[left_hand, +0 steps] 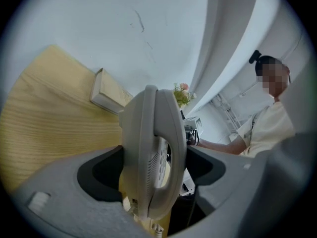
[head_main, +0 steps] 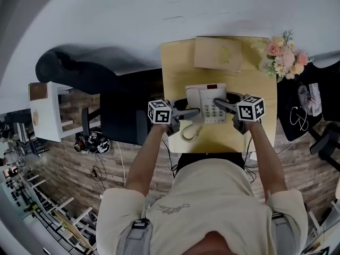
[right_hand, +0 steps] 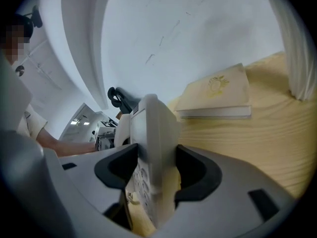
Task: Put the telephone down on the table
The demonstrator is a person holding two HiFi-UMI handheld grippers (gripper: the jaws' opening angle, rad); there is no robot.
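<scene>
A white desk telephone [head_main: 207,102] with a keypad is over the middle of the small wooden table [head_main: 178,62]. I cannot tell whether its base touches the top. My left gripper [head_main: 192,111] is shut on the handset side [left_hand: 153,152]. My right gripper [head_main: 220,104] is shut on the telephone's right edge [right_hand: 153,152]. In both gripper views the telephone stands edge-on between the jaws, filling the gap. Its coiled cord [head_main: 188,133] curls on the table near the front edge. Each gripper's far side is hidden by the telephone body.
A pale book [head_main: 218,53] lies at the back of the table, also in the gripper views [left_hand: 109,93] [right_hand: 218,93]. A bunch of flowers [head_main: 284,57] stands at the back right corner. A dark couch [head_main: 79,70] and white shelf [head_main: 45,113] stand left.
</scene>
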